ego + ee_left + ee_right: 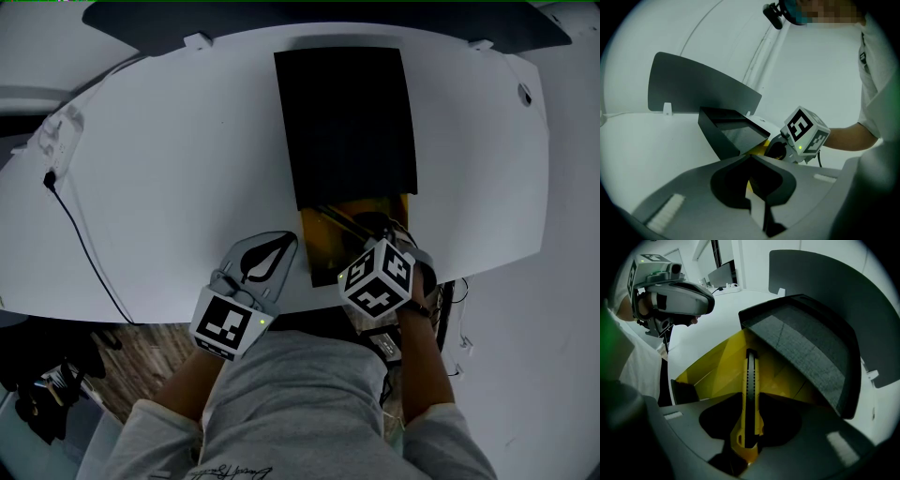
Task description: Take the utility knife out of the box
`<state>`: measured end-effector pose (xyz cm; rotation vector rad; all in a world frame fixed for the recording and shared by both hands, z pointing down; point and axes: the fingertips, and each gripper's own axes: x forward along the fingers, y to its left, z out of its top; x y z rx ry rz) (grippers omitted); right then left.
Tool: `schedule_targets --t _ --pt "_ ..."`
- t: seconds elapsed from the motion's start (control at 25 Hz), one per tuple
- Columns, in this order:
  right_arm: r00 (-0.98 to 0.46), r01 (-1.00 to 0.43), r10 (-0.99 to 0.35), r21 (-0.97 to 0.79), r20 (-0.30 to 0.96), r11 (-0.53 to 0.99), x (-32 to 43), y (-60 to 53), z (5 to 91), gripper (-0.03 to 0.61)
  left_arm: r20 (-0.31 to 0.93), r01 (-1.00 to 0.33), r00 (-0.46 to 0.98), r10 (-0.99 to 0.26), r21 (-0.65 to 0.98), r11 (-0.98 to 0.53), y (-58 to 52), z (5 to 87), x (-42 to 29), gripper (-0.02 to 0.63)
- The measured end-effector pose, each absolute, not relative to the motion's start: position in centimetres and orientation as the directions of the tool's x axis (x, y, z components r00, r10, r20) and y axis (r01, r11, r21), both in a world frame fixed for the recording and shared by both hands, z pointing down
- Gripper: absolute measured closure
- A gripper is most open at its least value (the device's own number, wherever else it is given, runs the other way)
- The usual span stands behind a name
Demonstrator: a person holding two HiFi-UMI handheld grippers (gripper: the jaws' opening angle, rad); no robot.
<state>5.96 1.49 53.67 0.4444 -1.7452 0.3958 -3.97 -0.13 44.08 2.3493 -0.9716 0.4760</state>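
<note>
Pinching the knife (pixel 750 376) in the right claw (pixel 751 397), inside the open box (pixel 712 369); aiming for a firm, square hold before drawing straight out; holding the left claw (pixel 750 158), pressed together, over the surface (pixel 169 141).

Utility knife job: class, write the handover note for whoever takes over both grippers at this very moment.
Left gripper: shut, empty, tip beside the yellow tray; contact unclear.
Right gripper: pointing down into the tray, jaws against both sides of the utility knife, apparently gripping it.
Done: tray lies exposed in front of the black cover on the table; knife lies in it.
To do: lift the knife clear, probably steadying the tray.
</note>
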Motion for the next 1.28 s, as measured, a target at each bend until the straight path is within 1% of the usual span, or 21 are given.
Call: schedule_targets --t 0.32,0.52,0.64,1.28 --pt "-0.197 -0.499 -0.096 -0.016 0.976 0.867 6.0 1.5 53.7 0.446 0.495 -0.729 0.675 -0.547 0.338 -0.595 -0.1 44.1 -4.0 0.614" --pt "-0.209 -0.503 -0.109 -0.011 0.972 0.864 6.0 1.5 53.4 0.446 0.522 -0.733 0.671 -0.526 0.361 -0.577 0.2 43.8 -3.9 0.614" --pt "-0.210 -0.500 -0.110 -0.010 0.971 0.866 6.0 1.6 53.2 0.448 0.492 -0.735 0.670 -0.557 0.334 -0.589 0.1 43.9 -4.1 0.614" --pt "-0.255 -0.518 -0.166 0.011 0.953 0.855 6.3 2.1 50.2 0.446 0.476 -0.742 0.660 -0.581 0.290 -0.605 0.5 41.8 -3.9 0.614"
